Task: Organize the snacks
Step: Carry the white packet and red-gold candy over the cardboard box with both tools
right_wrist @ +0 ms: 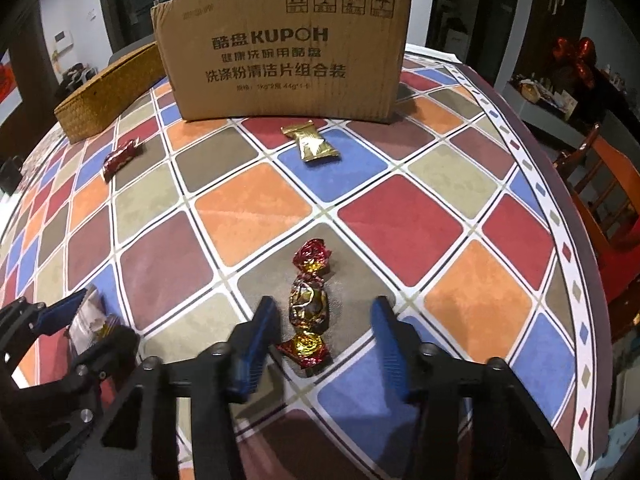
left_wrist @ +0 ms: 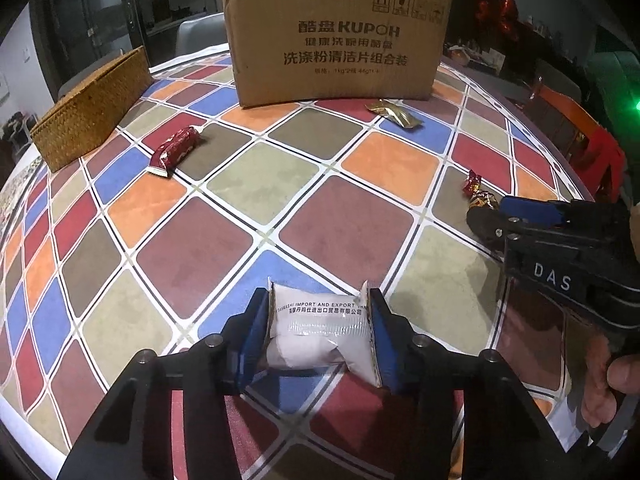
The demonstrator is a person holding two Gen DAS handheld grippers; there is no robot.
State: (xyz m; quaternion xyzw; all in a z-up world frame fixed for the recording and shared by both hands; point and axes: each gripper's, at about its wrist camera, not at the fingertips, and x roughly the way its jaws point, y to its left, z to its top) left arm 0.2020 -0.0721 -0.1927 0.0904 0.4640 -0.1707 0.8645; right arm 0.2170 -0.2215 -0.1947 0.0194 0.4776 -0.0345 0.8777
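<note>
Between left gripper (left_wrist: 320, 334) fingers, white snack packet (left_wrist: 320, 330), pinched

Left tool (left_wrist: 320, 332): black frame, blue ribbed pads, silver screws. Right tool (right_wrist: 324, 344): same; "DAS" lettering.

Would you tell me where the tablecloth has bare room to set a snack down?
Bare: the wide middle between the red bar, gold packet and both grippers. Crowded: the near edge, around the white pouch and twisted candy.
</note>
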